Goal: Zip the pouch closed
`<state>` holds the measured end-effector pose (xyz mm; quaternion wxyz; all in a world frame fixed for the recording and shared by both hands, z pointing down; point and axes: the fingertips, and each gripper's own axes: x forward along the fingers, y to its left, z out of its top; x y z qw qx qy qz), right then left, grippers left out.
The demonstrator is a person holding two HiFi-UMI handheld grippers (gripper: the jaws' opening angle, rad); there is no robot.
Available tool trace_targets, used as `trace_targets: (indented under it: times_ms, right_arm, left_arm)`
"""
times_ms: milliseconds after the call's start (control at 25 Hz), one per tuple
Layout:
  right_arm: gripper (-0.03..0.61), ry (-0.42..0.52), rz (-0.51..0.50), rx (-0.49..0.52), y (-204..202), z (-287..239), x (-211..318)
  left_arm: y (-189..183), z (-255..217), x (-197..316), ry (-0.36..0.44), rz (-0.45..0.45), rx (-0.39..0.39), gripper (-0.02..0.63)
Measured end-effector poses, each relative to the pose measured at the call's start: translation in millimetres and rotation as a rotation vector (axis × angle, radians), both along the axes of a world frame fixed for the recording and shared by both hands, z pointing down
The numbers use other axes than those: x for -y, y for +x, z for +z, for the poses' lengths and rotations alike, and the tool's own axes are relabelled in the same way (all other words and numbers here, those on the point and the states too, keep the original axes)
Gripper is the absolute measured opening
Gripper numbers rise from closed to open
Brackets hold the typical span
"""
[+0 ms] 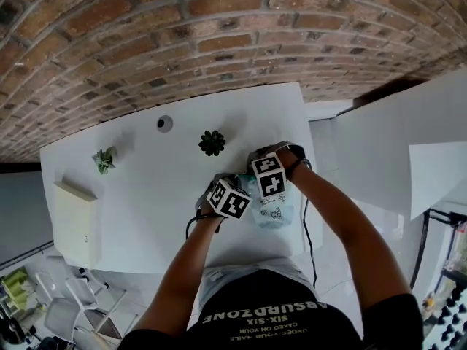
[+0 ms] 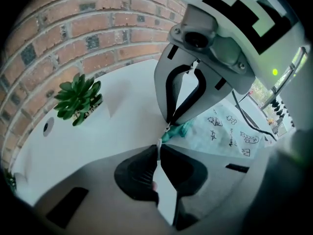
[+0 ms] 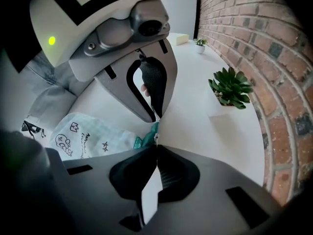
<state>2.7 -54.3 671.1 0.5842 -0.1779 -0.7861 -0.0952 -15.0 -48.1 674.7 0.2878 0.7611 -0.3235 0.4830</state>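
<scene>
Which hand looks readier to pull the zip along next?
Probably left: the left hand-held gripper pinches a small pale tab, while the right hand-held gripper clamps the teal corner of the pouch.

In the head view, much of the pouch (image 1: pixel 277 216) is covered by the two marker cubes (image 1: pixel 268 175), with the jaw tips hidden beneath. Which part of the pouch is pinched by the left gripper (image 2: pixel 159 145) and the right gripper (image 3: pixel 156 145) is too small to be told.

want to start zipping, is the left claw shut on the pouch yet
Shut on it: in the left gripper view the left claw's jaws pinch the pouch's teal end, with no gap between them.
</scene>
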Motion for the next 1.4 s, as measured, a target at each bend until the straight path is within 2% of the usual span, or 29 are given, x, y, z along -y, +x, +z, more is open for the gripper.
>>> trace_targets:
  times_ms: [240, 520, 1400]
  right_arm:
    - [0.001, 0.034, 0.040, 0.004, 2, -5, 0]
    - [0.000, 0.047, 0.018, -0.016, 7, -8, 0]
    - [0.000, 0.071, 0.005, -0.053, 19, -13, 1]
  left_arm:
    - [-2, 0, 1, -0.049, -0.072, -0.077, 0.023]
    - [-1, 0, 1, -0.026, -0.054, -0.057, 0.023]
    - [-2, -1, 2, -0.027, -0.089, -0.084, 0.023]
